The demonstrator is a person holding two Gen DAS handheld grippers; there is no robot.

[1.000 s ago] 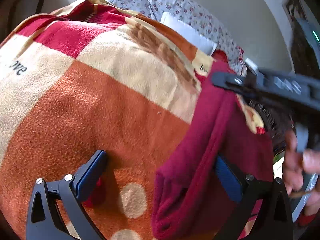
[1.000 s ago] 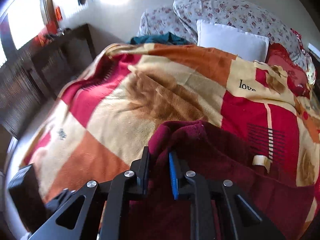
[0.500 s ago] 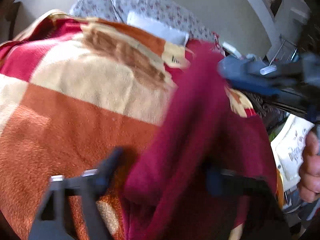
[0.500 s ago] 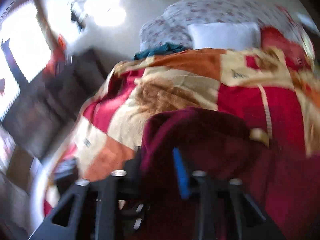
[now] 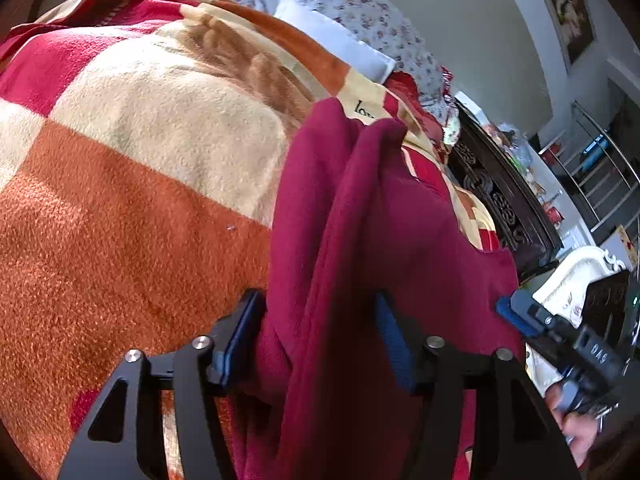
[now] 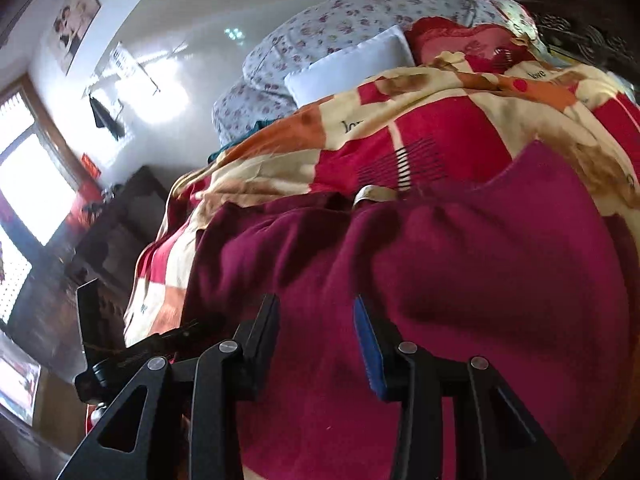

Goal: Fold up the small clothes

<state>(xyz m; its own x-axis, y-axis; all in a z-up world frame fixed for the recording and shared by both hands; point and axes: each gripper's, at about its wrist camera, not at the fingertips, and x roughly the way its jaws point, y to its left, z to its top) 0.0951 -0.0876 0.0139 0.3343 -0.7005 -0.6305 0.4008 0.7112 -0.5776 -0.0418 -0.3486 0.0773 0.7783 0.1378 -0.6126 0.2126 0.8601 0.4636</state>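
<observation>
A maroon garment [image 5: 360, 220] lies bunched on a patchwork blanket [image 5: 140, 160] spread over a bed. My left gripper [image 5: 320, 308] has a thick raised fold of the garment filling the gap between its pads, and its jaws are opening slightly. In the right wrist view the garment [image 6: 460, 272] spreads wide under my right gripper [image 6: 316, 308]. Its jaws are closing but stand apart, with fabric below and between them and no pad pressing on it. In the left wrist view the right gripper [image 5: 516, 308] is at the garment's right edge, held by a hand [image 5: 572, 428].
A white pillow [image 5: 332, 40] and floral bedding [image 5: 360, 12] lie at the head of the bed. Dark carved wooden furniture [image 5: 500, 200] runs along the bed's right side. In the right wrist view a dark cabinet [image 6: 112, 240] stands beyond the blanket [image 6: 440, 140], under bright windows.
The left jaws narrowed from wide open around a fold of the garment. The right gripper let go of its fold, rolled, and swung from the upper right down to the garment's lower right edge.
</observation>
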